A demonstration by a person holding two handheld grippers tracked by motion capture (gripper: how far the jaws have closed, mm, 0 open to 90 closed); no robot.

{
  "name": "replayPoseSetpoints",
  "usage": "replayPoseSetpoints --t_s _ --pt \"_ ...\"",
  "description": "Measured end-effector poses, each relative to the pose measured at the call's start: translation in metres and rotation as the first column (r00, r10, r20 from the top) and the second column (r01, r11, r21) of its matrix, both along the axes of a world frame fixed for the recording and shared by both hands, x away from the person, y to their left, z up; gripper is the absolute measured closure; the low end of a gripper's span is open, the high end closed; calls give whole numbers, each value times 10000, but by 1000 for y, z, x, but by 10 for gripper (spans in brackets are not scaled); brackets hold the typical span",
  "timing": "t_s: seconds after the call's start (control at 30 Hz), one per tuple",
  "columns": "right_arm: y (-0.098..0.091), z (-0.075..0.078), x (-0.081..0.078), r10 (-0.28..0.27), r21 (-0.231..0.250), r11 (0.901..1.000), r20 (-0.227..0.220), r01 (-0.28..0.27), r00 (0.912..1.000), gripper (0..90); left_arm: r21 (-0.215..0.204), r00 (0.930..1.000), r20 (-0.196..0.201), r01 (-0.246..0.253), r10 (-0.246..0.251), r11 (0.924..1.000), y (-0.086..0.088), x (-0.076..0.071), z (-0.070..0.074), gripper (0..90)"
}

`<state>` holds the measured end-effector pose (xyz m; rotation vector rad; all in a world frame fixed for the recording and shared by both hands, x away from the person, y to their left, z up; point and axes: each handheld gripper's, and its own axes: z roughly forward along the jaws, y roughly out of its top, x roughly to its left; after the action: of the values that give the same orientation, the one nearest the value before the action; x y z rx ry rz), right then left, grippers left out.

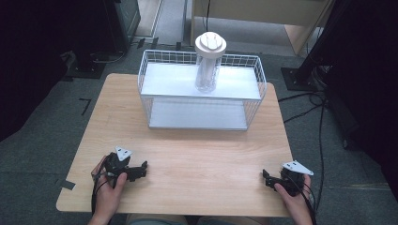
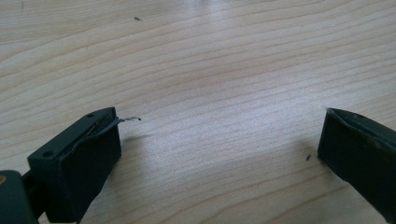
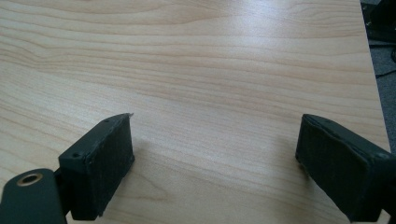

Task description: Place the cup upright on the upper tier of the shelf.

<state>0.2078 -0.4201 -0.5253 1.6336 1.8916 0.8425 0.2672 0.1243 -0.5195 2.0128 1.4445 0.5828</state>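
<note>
High view: both grippers, left point(image 1: 141, 169) & right point(image 1: 267, 179), low on table point(image 1: 197, 154), jaws apart.

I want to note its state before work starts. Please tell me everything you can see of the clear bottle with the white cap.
The bottle stands upright on the upper shelf of the white wire rack, near its back middle. Its body looks like clear plastic, tall and narrow, maybe ribbed. A wide, round white cap sits on top, broader than the body. The contents cannot be told. It touches the shelf alone; both grippers rest far away at the near table edge.
</note>
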Motion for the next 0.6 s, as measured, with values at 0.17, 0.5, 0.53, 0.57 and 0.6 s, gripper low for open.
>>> replayPoseSetpoints --t_s 0.17,0.5,0.53,0.57,0.6 --pt "0 0 0 8 13 10000 -8 -8 10000 109 0 10000 3 -4 4 10000 0 0 0 0" --pt "1 0 2 67 35 10000 -14 -67 10000 108 7 10000 5 8 -8 10000 0 0 0 0" --pt "1 0 2 67 35 10000 -14 -67 10000 108 7 10000 5 8 -8 10000 0 0 0 0" --pt "0 0 2 75 39 10000 -23 -75 10000 109 -2 10000 -2 0 0 10000 0 0 0 0" --pt "0 0 2 75 41 10000 -20 -75 10000 108 -2 10000 -2 0 0 10000 0 0 0 0"
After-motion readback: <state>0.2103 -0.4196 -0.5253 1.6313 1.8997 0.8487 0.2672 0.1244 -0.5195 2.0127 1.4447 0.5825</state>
